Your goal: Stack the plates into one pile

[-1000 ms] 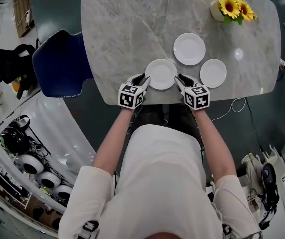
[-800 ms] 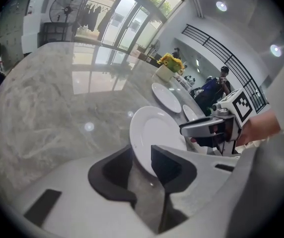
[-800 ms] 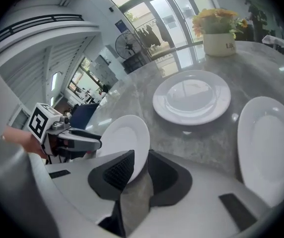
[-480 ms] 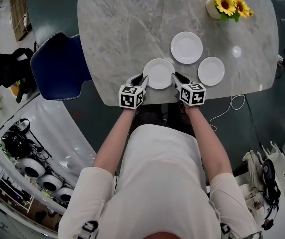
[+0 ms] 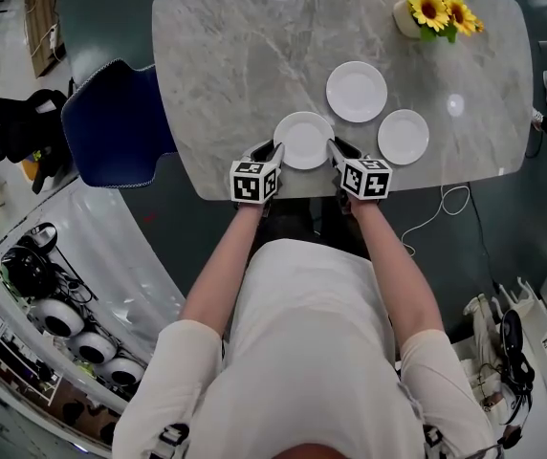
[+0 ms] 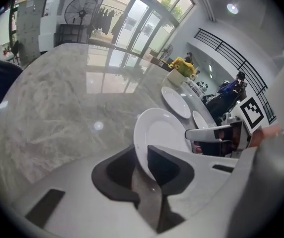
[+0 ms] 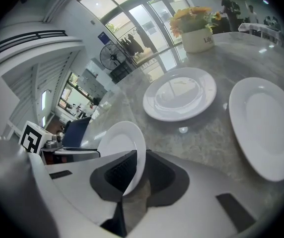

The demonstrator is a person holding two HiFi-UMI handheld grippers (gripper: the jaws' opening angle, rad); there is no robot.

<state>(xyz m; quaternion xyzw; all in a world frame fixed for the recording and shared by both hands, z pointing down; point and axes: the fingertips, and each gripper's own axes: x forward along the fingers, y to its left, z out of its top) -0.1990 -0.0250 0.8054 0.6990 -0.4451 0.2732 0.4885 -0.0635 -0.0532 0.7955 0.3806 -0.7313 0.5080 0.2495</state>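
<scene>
Left gripper [image 5: 275,150] and right gripper [image 5: 334,147] fingers, just closing, pinch rims of plate [image 5: 304,140] farthest from sunflowers [image 5: 441,8]; shallow grips may slip.

Sunflower pot [image 5: 415,15] on marble table [image 5: 235,55]; blue chair [image 5: 119,122]

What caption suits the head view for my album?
Left gripper and right gripper have just closed on the near plate; two more plates wait.

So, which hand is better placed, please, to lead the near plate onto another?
Right, probably: left gripper and right gripper have both just closed on the near plate, but the right one is nearer the two other plates.
</scene>
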